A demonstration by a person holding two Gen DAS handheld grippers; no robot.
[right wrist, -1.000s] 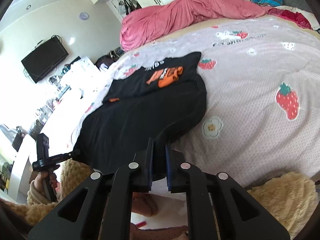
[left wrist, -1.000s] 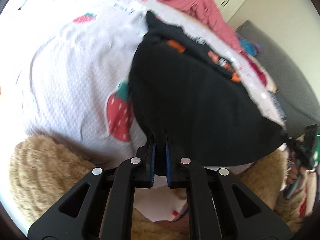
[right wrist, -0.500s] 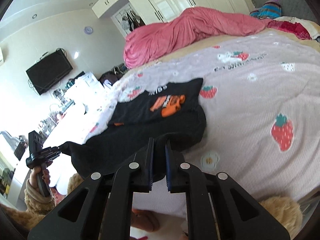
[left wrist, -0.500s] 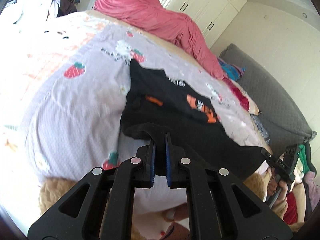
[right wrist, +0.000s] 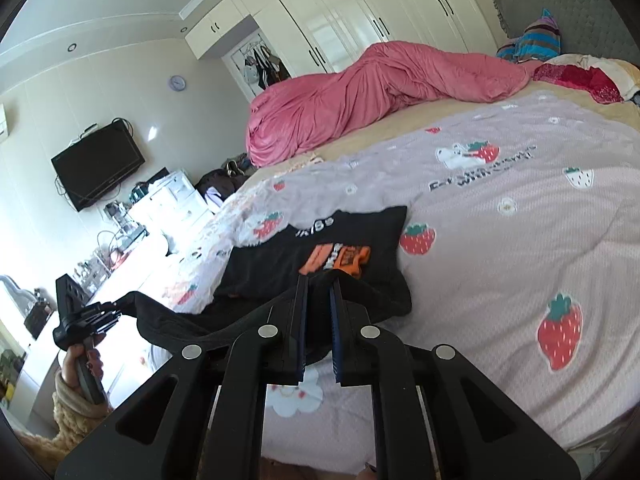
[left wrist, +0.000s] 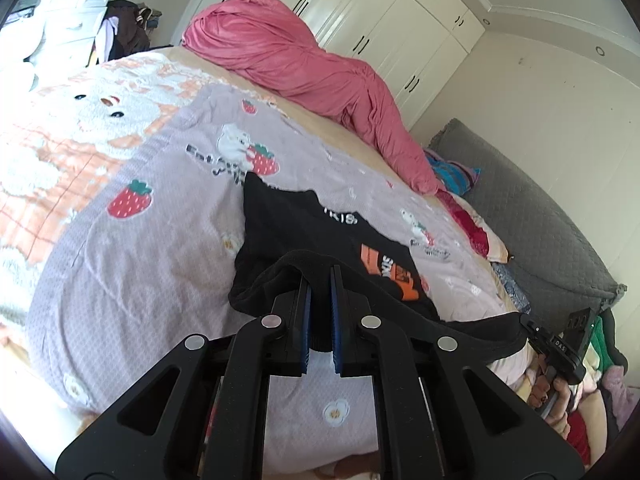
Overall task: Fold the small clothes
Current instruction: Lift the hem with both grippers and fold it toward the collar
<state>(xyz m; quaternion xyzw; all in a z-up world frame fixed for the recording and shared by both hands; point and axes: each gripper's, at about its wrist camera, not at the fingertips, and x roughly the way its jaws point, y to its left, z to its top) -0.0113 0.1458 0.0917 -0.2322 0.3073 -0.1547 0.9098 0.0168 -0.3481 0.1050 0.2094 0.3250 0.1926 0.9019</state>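
Left wrist view: our left gripper (left wrist: pixel 319 280) and right gripper (right wrist: pixel 319 284) each clamp the near hem of the black T-shirt (left wrist: pixel 288 220), lifted above the bed (left wrist: pixel 132 264)'s near edge. Next, we judge, carry it toward the collar.

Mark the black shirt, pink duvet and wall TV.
black shirt (left wrist: pixel 280 220): left wrist view, flat part beside the neckline.
pink duvet (right wrist: pixel 340 108): right wrist view, middle of the heap.
wall TV (right wrist: pixel 98 166): right wrist view, screen centre.

The right tongs (right wrist: pixel 319 284) pinch the black shirt's (right wrist: pixel 280 260) near hem above the strawberry blanket (right wrist: pixel 520 240); the left tongs (right wrist: pixel 108 314) grip its other corner.
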